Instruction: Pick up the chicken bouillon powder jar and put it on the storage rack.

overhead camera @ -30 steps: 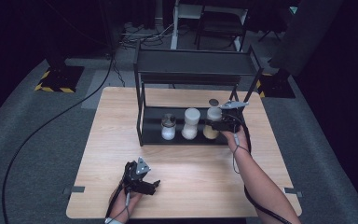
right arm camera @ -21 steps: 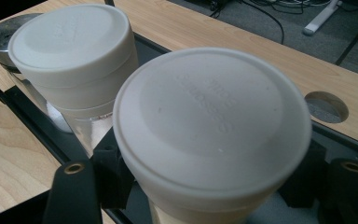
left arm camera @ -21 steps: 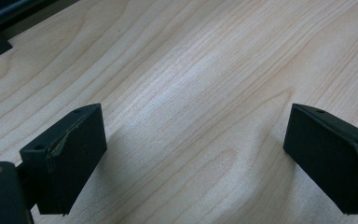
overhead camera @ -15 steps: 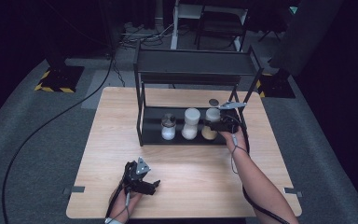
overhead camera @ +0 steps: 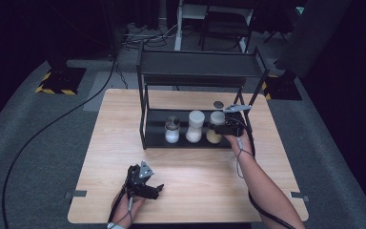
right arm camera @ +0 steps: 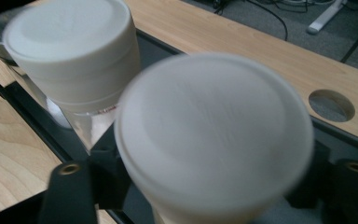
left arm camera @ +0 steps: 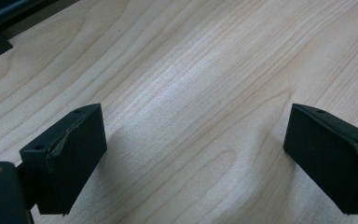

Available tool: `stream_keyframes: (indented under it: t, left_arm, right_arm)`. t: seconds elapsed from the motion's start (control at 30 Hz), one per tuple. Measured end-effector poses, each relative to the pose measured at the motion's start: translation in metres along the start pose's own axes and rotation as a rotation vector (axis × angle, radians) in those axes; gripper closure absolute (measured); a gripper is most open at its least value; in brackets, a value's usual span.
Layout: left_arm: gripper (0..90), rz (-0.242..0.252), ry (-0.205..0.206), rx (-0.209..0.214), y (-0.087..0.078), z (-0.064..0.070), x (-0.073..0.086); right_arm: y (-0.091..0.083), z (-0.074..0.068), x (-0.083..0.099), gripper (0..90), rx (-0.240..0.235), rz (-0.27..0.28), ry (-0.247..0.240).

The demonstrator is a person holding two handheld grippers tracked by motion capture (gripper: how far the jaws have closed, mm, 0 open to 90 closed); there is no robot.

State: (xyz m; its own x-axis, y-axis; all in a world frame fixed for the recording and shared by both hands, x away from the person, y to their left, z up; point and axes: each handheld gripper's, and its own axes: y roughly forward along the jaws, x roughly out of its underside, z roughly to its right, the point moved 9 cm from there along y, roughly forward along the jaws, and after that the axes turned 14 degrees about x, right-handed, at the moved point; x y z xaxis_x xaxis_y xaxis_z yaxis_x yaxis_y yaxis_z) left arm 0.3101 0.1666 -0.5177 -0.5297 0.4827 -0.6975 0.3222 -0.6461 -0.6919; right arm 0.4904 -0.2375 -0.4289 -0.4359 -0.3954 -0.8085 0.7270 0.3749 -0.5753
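Three jars stand in a row on the lower shelf of a black rack [overhead camera: 200, 71]. The rightmost jar [overhead camera: 214, 136] has a white lid and tan contents, and my right gripper [overhead camera: 218, 128] is shut on it from the right. In the right gripper view this jar's lid [right arm camera: 214, 135] sits between the jaws, blurred, with the middle white-lidded jar [right arm camera: 70, 51] behind it. The middle jar [overhead camera: 195, 126] and a small jar of white powder [overhead camera: 172, 130] stand to the left. My left gripper [overhead camera: 156, 191] rests open on the table near the front edge, with bare wood between its jaws [left arm camera: 196, 154].
The wooden table [overhead camera: 124, 124] carries the rack at its back centre. The rack's top shelf overhangs the jars. A round cable hole [overhead camera: 218, 104] lies in the table behind the rack. Cables trail on the grey floor [overhead camera: 38, 143] to the left.
My right hand has shifted slightly at the rightmost jar, which stays on the lower shelf. The left gripper has not moved.
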Motion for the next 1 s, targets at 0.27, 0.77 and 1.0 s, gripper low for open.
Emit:
stream_keyframes:
  t: [0.27, 0.77, 1.0]
  left_arm:
    - [5.8, 0.001, 0.000, 0.000, 0.000, 0.000, 0.000]
    - [5.7, 0.001, 0.000, 0.000, 0.000, 0.000, 0.000]
    - [5.6, 0.001, -0.001, -0.001, 0.000, 0.000, 0.000]
  right_arm:
    - [-0.014, -0.007, -0.014, 9.6, 0.031, 0.041, -0.043]
    - [-0.063, -0.013, -0.027, 3.5, -0.016, 0.135, -0.070]
    - [-0.089, -0.022, -0.022, 1.5, -0.041, 0.166, -0.106]
